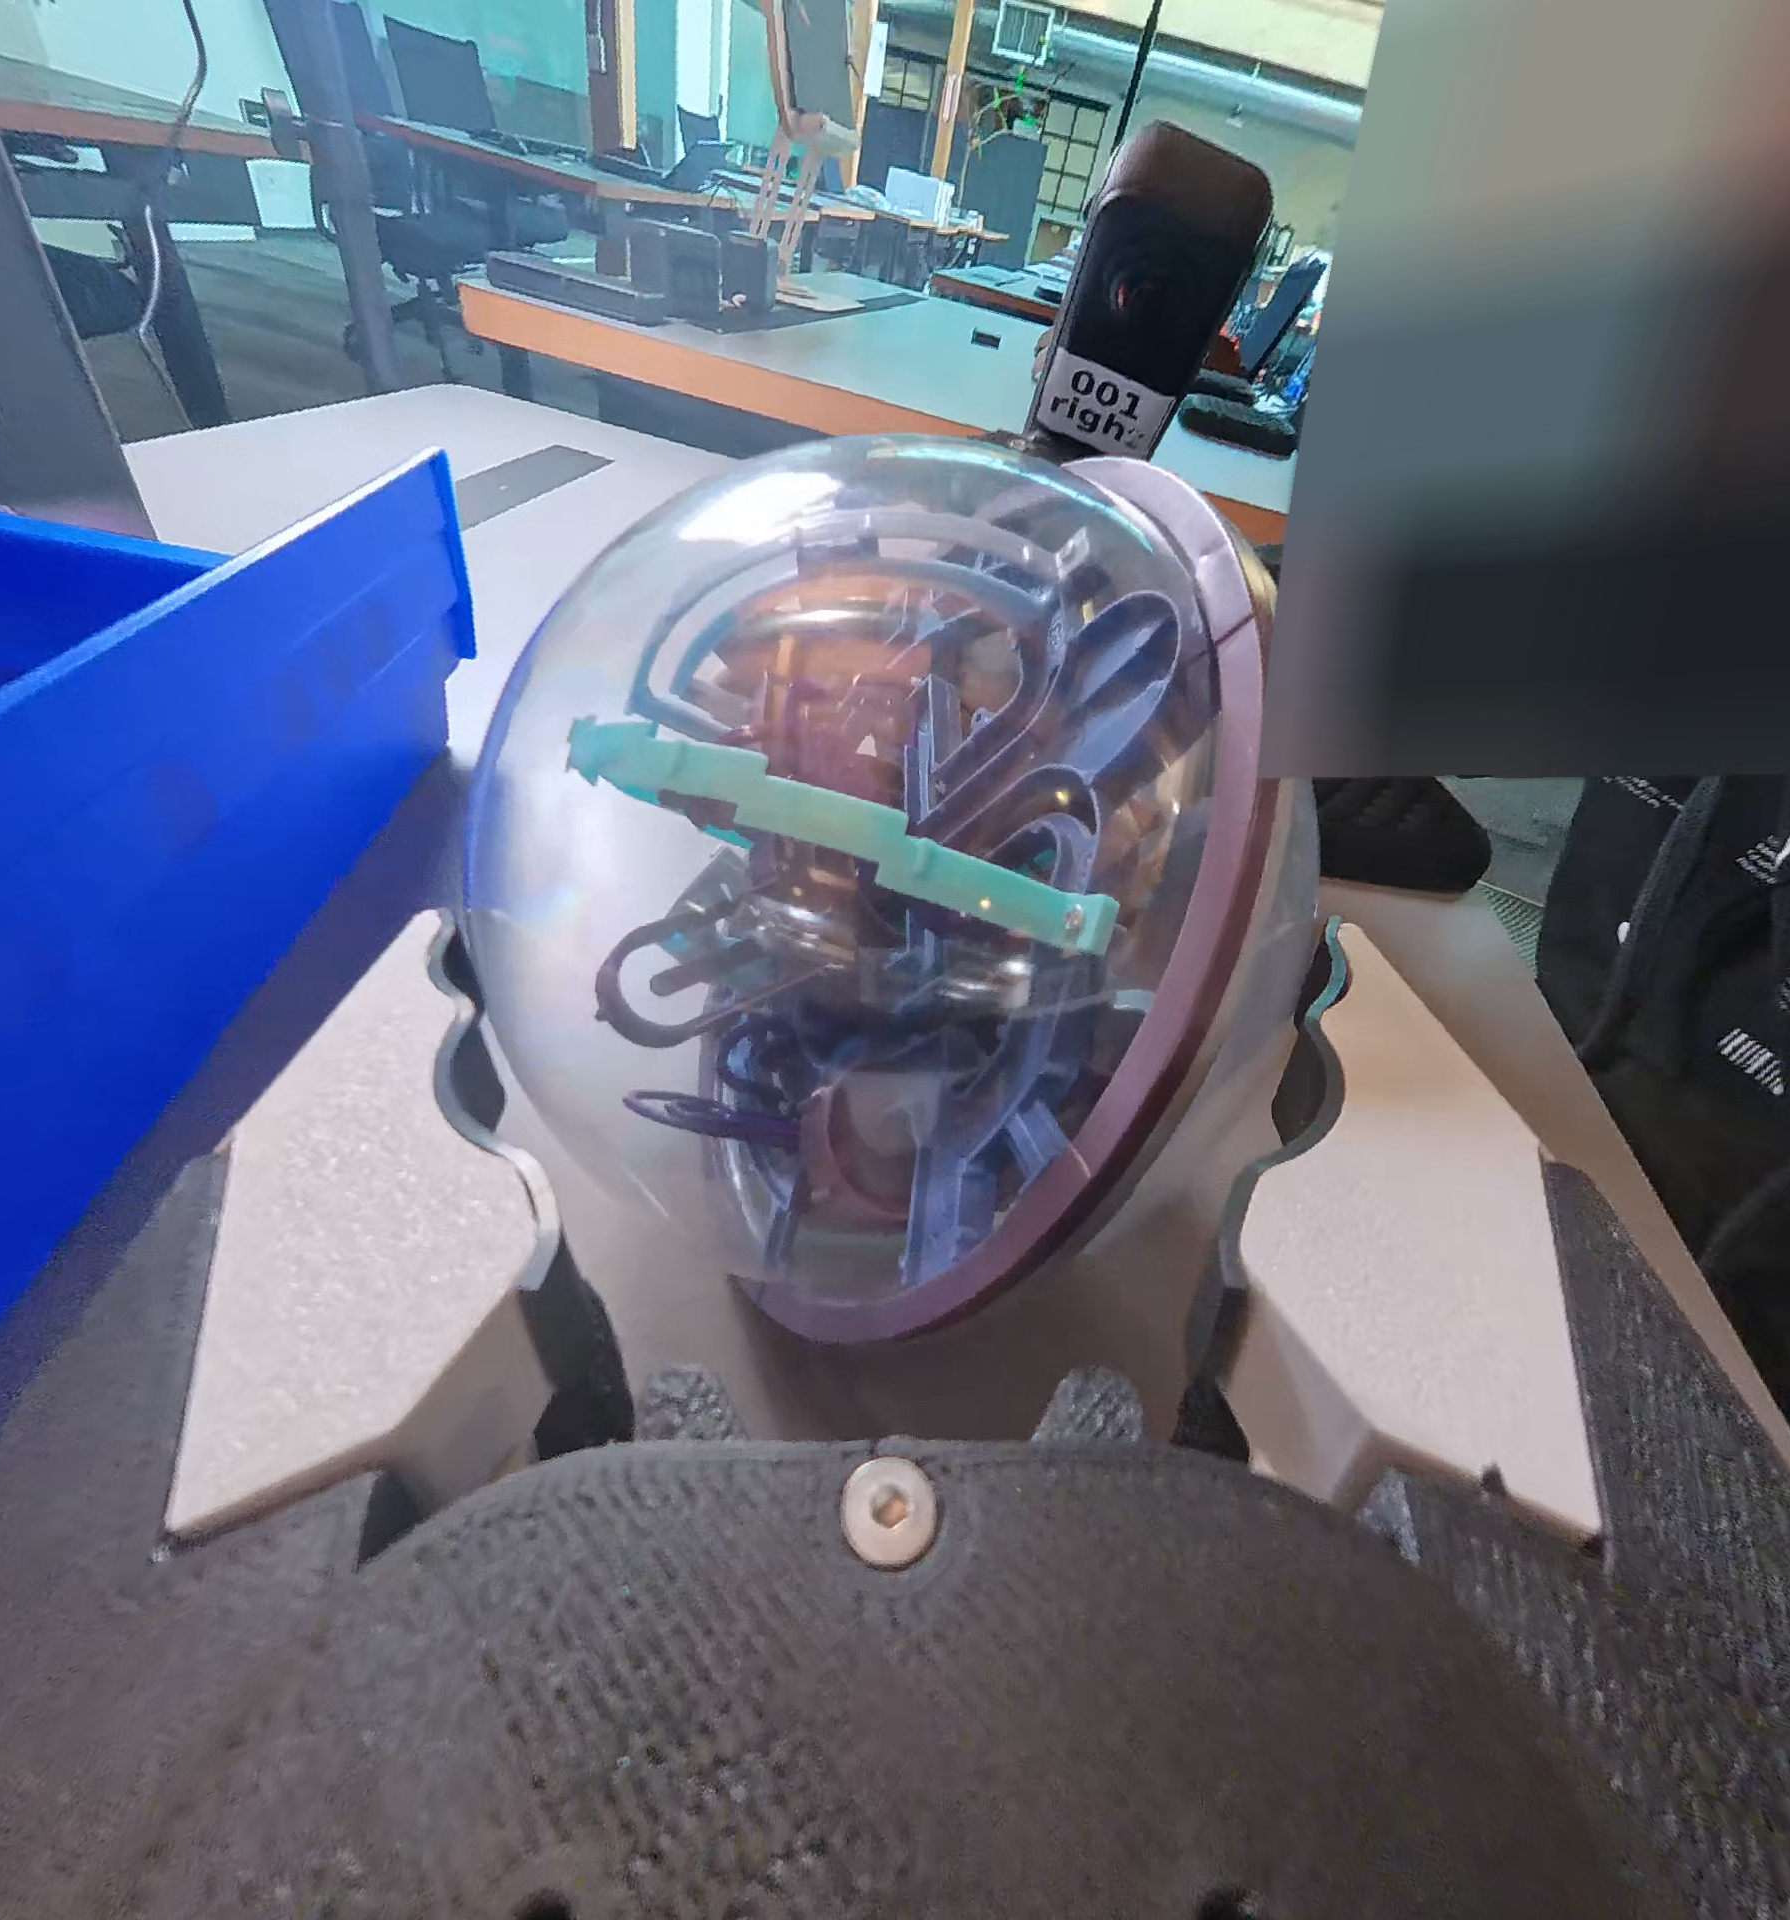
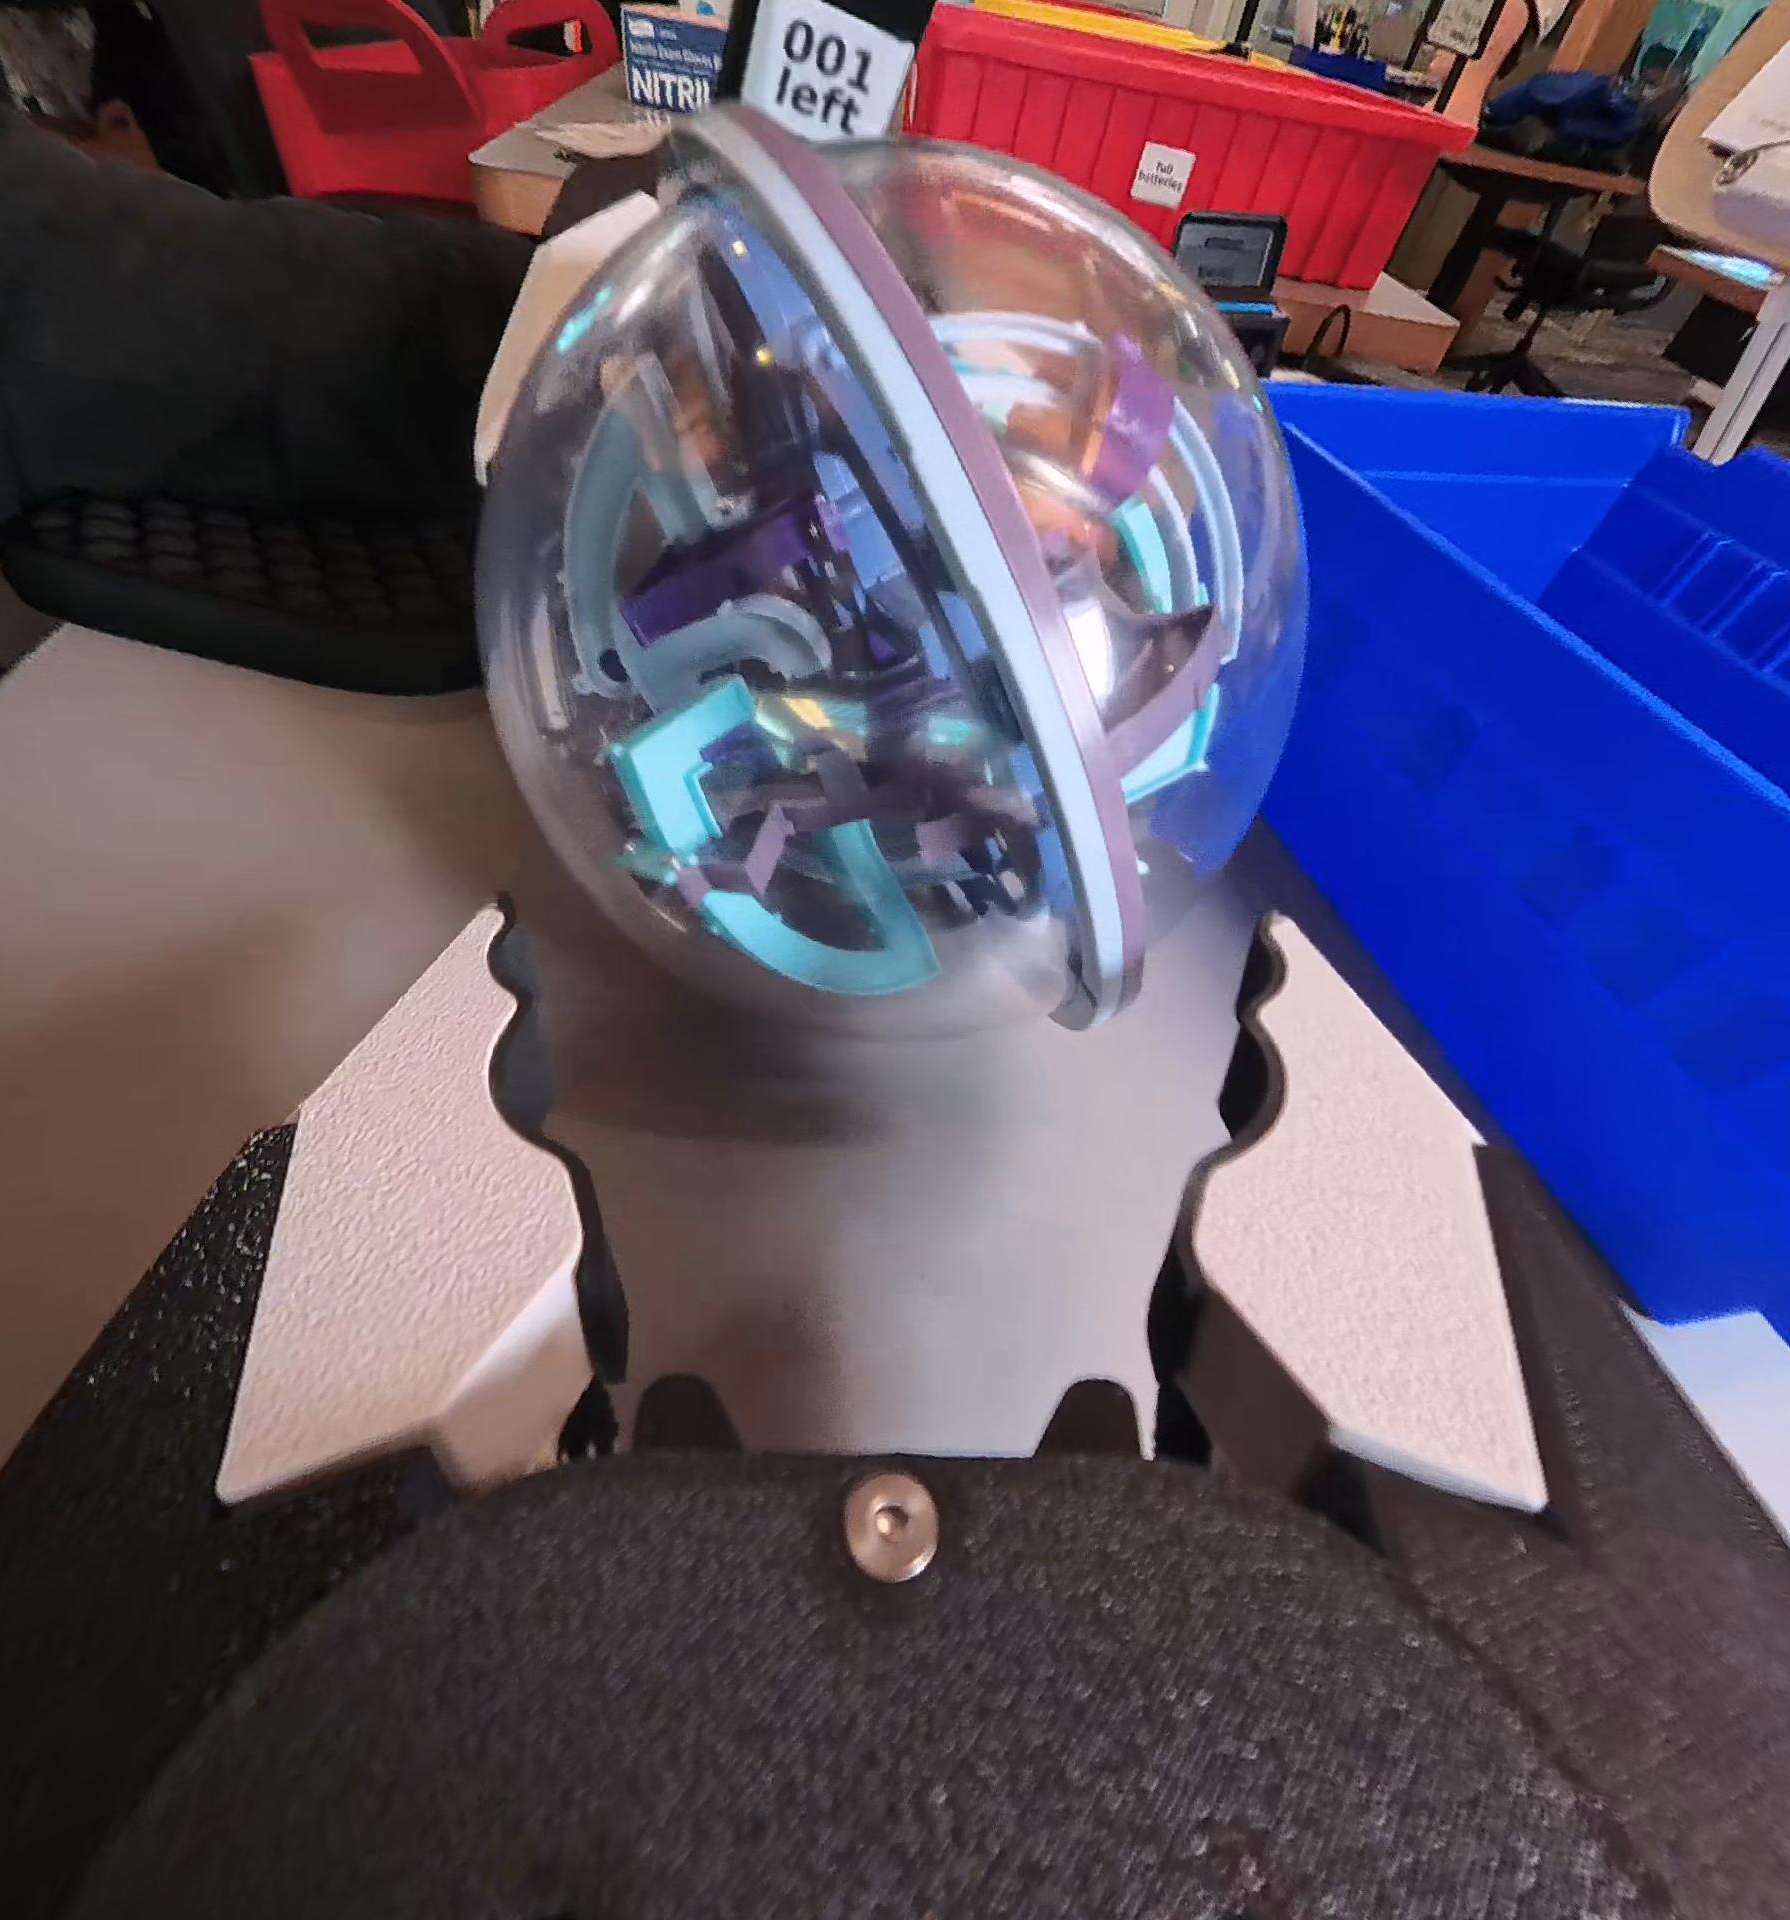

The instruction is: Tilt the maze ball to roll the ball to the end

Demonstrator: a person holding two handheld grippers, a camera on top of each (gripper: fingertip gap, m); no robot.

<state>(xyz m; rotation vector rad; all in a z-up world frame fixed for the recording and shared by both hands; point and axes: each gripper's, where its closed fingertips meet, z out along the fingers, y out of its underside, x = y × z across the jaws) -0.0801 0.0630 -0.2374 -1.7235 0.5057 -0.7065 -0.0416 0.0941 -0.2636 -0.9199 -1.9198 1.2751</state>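
**Maze ball gripped by one claw, the other spread short of it**

The maze ball [image 1: 860, 883], a clear globe with a purple band around its middle and teal, blue and purple tracks inside, fills the centre of the left wrist view. It sits tilted, the band running from upper right to lower left. A tiny silver ball [image 1: 1075, 914] rests near the right end of a teal track.

The left claw [image 1: 886, 987] is clenched on the maze ball: its two pale fingers [image 1: 351, 1195] press against the globe's sides at the wavy pad edges.

In the right wrist view the maze ball [image 2: 870, 623] lies in the upper centre, beyond the tips of the right claw [image 2: 886, 987], whose fingers [image 2: 392, 1195] stand wide apart and do not touch it.

A pale worktop [image 2: 143, 883] lies beneath. A blue bin [image 1: 174, 831] sits at the left of the left view and at the right of the other, just beside the ball. Red crates [image 2: 1182, 125] stand along the top.
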